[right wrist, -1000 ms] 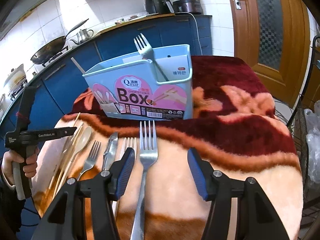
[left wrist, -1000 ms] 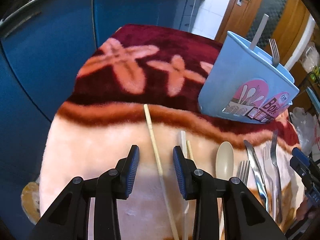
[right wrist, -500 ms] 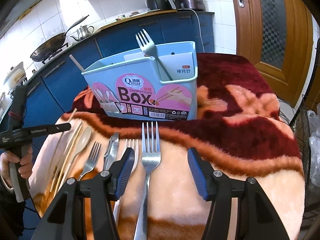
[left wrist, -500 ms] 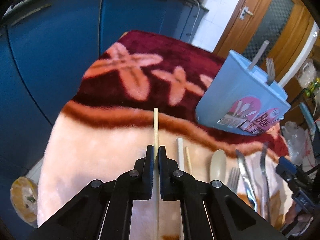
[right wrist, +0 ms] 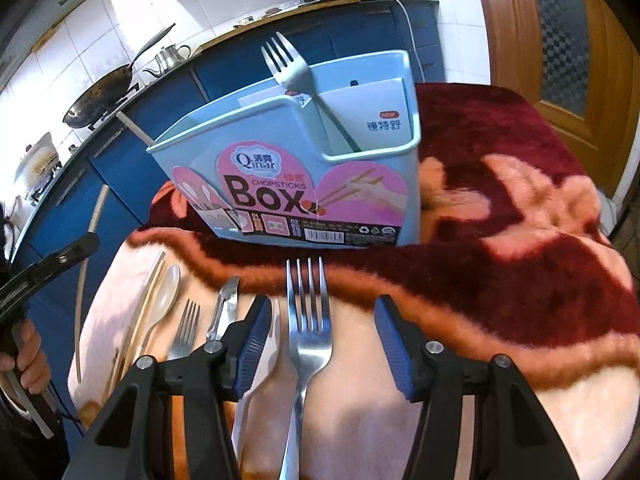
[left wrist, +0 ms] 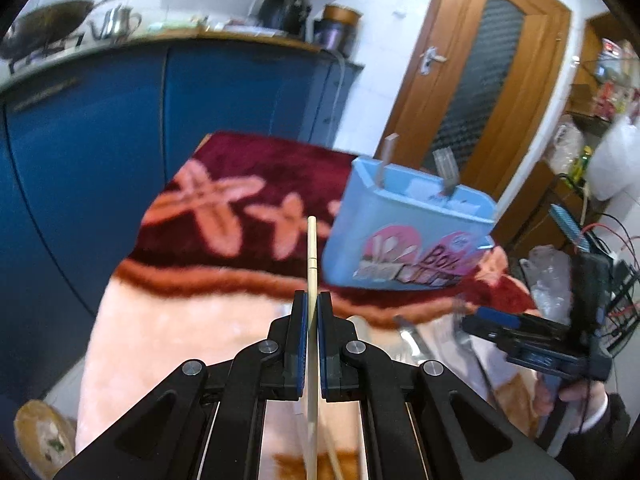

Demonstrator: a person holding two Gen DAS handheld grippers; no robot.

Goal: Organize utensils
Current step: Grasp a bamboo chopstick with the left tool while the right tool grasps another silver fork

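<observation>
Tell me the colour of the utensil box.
Light blue, with pink label graphics: utensil box, clearest in the right wrist view.

Bright daylight; the left view is motion-blurred, perhaps worst on the box; fisheye edges bend and darken.

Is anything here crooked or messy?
Nothing is spilled or broken. The fork in the box leans sideways, and one chopstick is lifted off the table, pinched in the left gripper.
</observation>
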